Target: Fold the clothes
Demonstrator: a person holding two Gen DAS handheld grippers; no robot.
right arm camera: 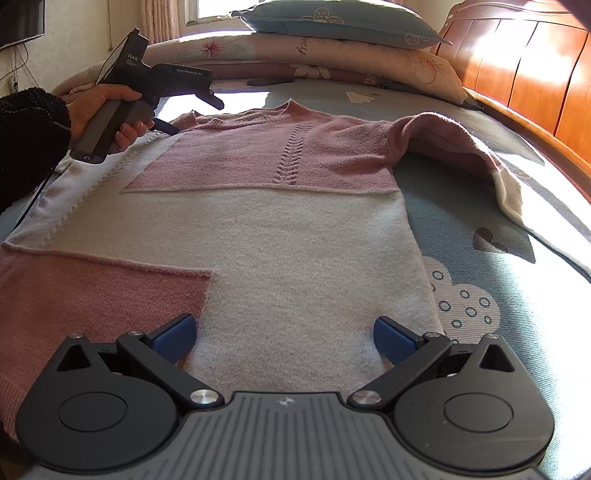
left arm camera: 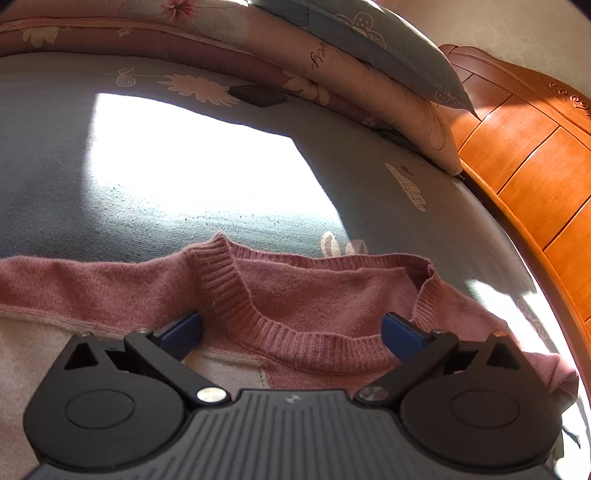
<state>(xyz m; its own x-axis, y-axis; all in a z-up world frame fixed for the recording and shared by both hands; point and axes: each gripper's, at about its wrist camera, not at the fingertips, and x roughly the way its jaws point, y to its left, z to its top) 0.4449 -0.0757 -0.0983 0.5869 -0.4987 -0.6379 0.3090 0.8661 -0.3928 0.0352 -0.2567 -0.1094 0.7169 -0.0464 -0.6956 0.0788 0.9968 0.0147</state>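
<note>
Spread blue pads of the right gripper flank the soft, limp sweater hem, best pinched there; the left gripper is likewise parted at the collar

A bed with a blue-grey flowered sheet fills the room's middle. A glossy orange wooden headboard runs along its right side. Folded quilts and a blue pillow are stacked at the far edge. Behind them a bright window with a curtain. Sunlight falls across the sheet. What may be a television hangs on the pale wall.
</note>
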